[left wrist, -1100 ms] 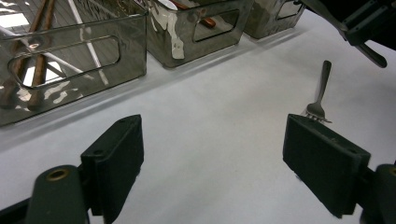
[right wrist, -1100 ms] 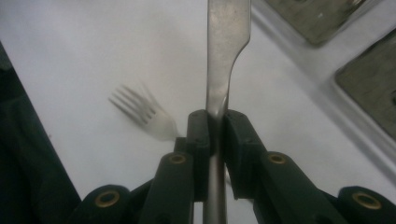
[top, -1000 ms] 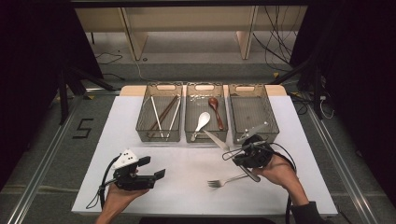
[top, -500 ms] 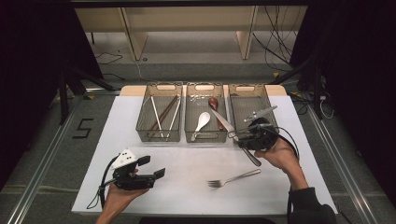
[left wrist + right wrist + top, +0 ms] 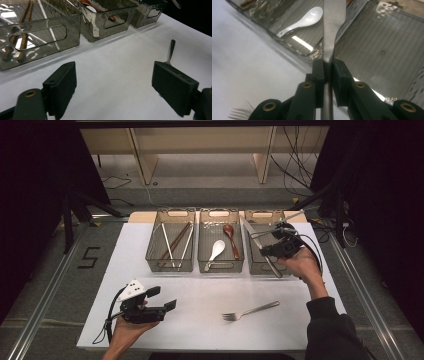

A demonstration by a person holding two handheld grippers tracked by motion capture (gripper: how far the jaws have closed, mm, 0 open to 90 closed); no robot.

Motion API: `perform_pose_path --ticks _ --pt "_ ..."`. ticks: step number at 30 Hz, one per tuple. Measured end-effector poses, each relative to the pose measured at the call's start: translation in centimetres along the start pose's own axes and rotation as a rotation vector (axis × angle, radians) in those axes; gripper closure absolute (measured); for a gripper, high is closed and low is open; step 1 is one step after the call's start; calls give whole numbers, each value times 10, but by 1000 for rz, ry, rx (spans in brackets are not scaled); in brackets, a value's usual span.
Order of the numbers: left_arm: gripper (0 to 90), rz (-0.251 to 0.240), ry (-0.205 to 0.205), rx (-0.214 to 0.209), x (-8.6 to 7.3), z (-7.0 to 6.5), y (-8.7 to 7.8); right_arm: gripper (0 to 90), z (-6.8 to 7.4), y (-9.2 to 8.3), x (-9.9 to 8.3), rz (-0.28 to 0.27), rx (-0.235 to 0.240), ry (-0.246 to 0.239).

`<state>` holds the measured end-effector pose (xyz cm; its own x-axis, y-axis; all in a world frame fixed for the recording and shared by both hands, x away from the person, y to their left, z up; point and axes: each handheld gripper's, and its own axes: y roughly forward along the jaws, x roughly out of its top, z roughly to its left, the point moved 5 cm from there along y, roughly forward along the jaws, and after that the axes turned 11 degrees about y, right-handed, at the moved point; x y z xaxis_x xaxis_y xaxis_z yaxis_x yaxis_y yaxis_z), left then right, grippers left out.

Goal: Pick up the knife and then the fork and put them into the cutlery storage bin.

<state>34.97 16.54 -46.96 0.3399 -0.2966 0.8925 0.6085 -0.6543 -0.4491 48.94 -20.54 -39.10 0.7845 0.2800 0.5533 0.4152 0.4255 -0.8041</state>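
Note:
My right gripper is shut on a metal table knife, gripped at mid-length. It holds the knife above the front of the right-hand clear bin, blade pointing to the far left. A metal fork lies on the white table in front of that bin, and its tines show in the right gripper view. Near the table's front left edge, my left gripper rests open with nothing between its jaws. The fork's handle shows beyond its right jaw.
Three clear bins stand in a row at the back. The left bin holds chopsticks. The middle bin holds a white spoon and a brown spoon. Cables and shelving lie beyond the table.
My right hand has carried the knife away from the fork, up and toward the back, to above the right bin. The left gripper has stayed put.

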Motion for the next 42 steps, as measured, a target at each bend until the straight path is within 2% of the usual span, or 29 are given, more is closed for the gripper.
perform_pose_path --ticks 7,11,15,21,25,35,42 --pt "196 -1 -4 -1 0 0 0 813 -15 -2 20 -9 -42 40" --pt "196 -2 -2 0 0 0 0 813 -21 0 26 -20 -53 59" --pt "196 0 -4 0 0 0 0 812 -28 3 31 -32 -48 101" --pt "196 2 -5 -2 0 0 1 812 -36 8 38 -43 -66 145" --pt "195 -1 -4 -1 0 0 0 812 -40 11 42 -53 -85 146" --pt "196 1 -6 -3 -1 0 0 811 -49 23 43 -38 -130 137" --pt "196 2 -7 -3 -1 0 0 811 -57 24 42 -40 -155 131"
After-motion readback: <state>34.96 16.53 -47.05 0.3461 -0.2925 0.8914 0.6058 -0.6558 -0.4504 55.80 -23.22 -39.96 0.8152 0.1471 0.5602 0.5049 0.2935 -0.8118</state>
